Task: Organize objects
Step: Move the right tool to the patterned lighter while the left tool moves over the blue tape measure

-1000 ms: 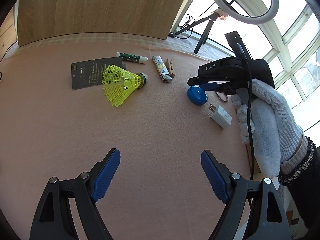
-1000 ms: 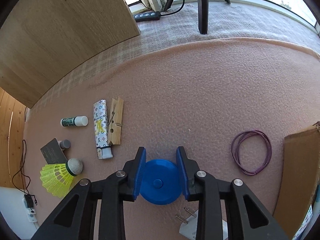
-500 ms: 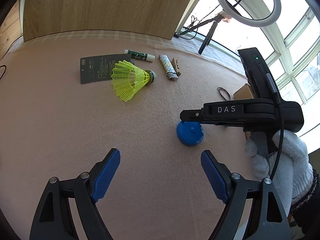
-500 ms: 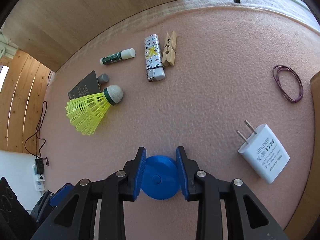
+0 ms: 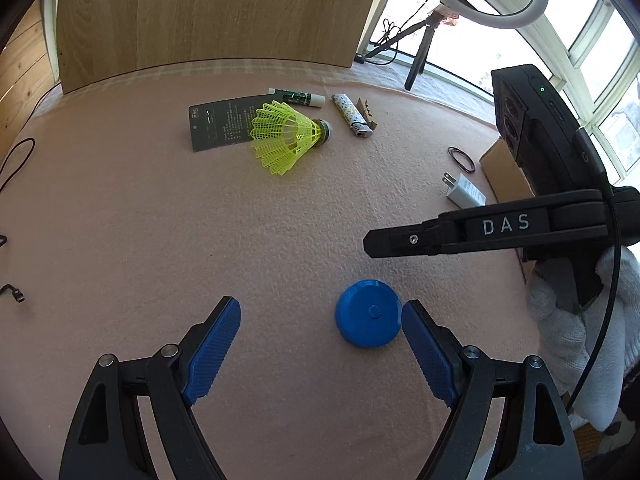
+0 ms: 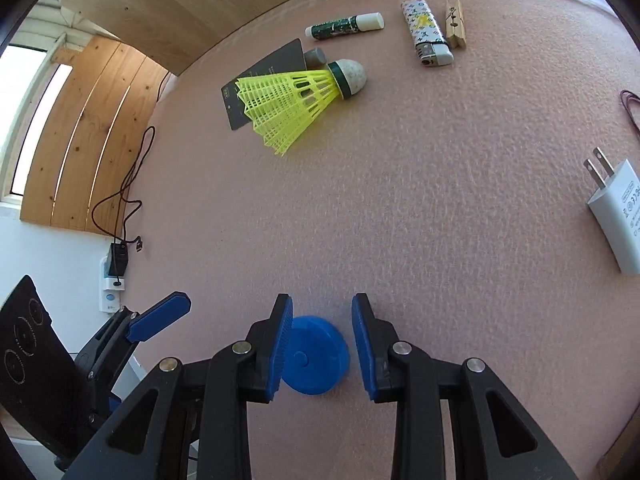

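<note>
On pink felt mat (image 5: 160,248), scattered clutter

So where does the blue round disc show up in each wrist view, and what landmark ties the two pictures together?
Left wrist view: the blue disc lies low and right of centre, beside the left gripper's right finger.
Right wrist view: the blue disc sits at bottom centre, between the right gripper fingers.
Shared landmark: the yellow shuttlecock on the pink cloth, overlapping the dark card.
</note>
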The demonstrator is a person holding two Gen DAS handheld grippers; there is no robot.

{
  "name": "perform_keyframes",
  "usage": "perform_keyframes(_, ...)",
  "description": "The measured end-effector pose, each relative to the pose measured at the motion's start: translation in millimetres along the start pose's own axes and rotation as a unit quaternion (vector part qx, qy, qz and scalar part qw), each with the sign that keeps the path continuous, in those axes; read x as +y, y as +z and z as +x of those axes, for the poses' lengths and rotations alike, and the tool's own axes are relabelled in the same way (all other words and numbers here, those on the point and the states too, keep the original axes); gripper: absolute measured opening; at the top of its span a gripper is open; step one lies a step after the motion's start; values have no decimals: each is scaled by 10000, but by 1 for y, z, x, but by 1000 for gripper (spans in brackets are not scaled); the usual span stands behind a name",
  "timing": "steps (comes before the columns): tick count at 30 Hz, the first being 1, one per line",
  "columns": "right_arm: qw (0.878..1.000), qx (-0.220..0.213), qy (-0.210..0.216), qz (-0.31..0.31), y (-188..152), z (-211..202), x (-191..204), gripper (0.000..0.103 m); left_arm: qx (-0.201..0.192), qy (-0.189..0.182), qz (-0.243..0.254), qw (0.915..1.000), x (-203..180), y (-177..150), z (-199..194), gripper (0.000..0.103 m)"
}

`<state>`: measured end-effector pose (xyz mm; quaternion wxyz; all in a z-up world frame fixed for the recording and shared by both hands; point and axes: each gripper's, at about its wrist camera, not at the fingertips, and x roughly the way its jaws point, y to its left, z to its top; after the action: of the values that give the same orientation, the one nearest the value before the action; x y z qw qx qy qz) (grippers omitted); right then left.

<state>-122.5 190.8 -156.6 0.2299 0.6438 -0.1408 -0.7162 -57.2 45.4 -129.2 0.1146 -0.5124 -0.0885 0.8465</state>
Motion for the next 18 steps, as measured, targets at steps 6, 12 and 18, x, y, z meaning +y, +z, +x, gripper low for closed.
perform_keyframes(6, 9927, -964, -716, 76, 55, -39, -14, 39, 17, -37, 103, 9999, -12, 1, 7, 85)
perform_keyframes(12, 9837, -1303, -1223, 192, 110, -45, -36, 44, 42, -11, 120, 9999, -18, 4, 18, 85)
perform_keyframes(18, 9838, -1132, -1353, 308, 149, -16, -45, 44, 21, -38, 82, 10000, -22, 6, 20, 85)
